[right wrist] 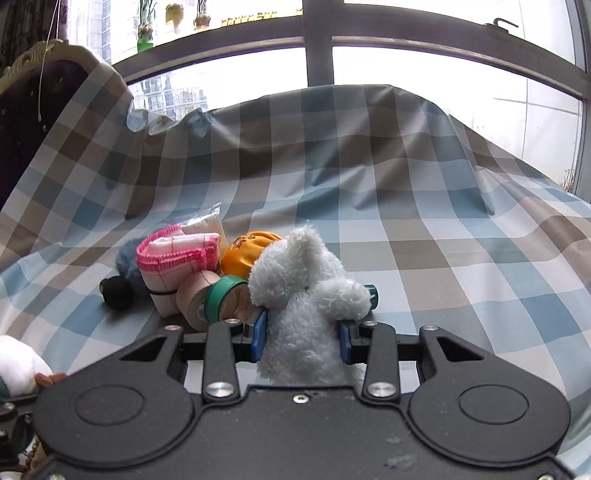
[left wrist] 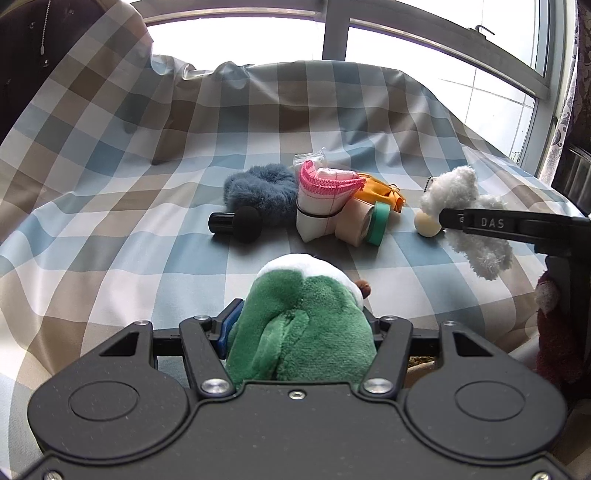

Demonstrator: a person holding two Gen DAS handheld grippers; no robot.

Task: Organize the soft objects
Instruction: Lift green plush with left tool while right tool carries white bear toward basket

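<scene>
My left gripper (left wrist: 299, 321) is shut on a green and white plush toy (left wrist: 306, 325), held just above the checked cloth. My right gripper (right wrist: 303, 332) is shut on a fluffy white plush bear (right wrist: 306, 295); the bear also shows in the left wrist view (left wrist: 458, 199), with the right gripper's finger (left wrist: 480, 221) across it. A pile lies in the middle: a blue furry scrunchie (left wrist: 258, 192), a rolled white cloth with pink trim (left wrist: 325, 199), an orange pouch (left wrist: 380, 192), a beige tape roll (left wrist: 356, 221) and a green tape roll (left wrist: 380, 223).
A black foam-tipped microphone (left wrist: 236, 223) lies left of the pile. A cream ball (left wrist: 426, 223) hangs by the bear. A dark red plush (left wrist: 554, 332) sits at the right edge. The checked cloth (left wrist: 110, 221) rises at the back below a window (left wrist: 332, 33).
</scene>
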